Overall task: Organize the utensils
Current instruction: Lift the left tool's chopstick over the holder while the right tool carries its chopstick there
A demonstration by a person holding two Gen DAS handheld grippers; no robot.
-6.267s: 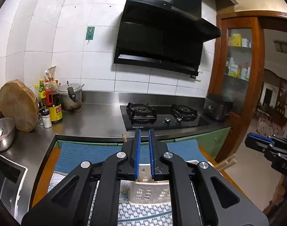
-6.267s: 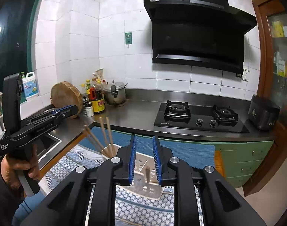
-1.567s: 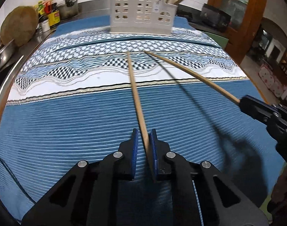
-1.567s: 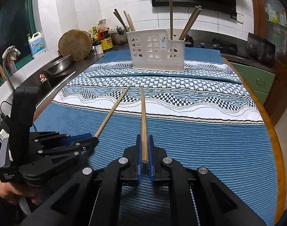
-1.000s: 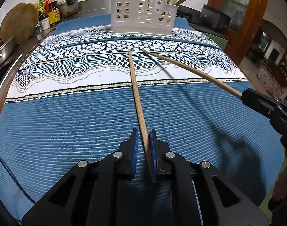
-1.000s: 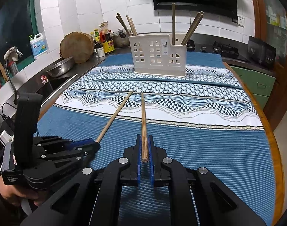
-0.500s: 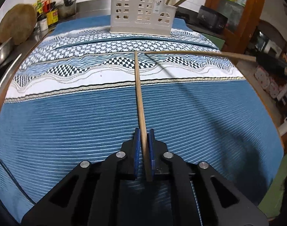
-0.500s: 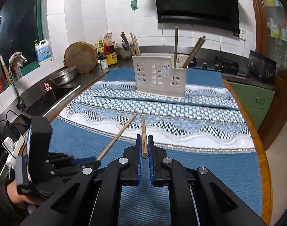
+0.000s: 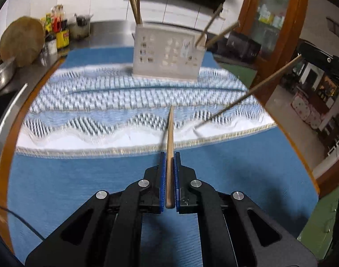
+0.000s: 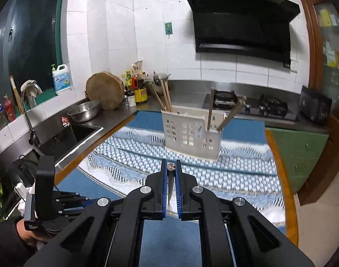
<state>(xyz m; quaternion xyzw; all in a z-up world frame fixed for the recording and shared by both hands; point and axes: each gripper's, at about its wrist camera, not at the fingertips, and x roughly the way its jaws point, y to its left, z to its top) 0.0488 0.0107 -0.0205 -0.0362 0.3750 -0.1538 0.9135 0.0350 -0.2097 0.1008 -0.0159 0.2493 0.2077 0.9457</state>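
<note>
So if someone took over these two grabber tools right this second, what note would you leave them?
Left gripper: shut on a chopstick, held above the blue cloth.
Right gripper: shut on a second chopstick, seen end-on.
White holder stands at the far end of the cloth; several chopsticks already stand in it.
Done: both chopsticks picked up.
Left: carry each to the holder and drop it in. No other loose chopsticks are in view.

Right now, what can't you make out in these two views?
- Left wrist view: holder cutouts and cloth pattern smeared by motion blur.
- Right wrist view: the right gripper's chopstick points at the camera, length hidden.
- Left gripper: its chopstick isn't visible.
</note>
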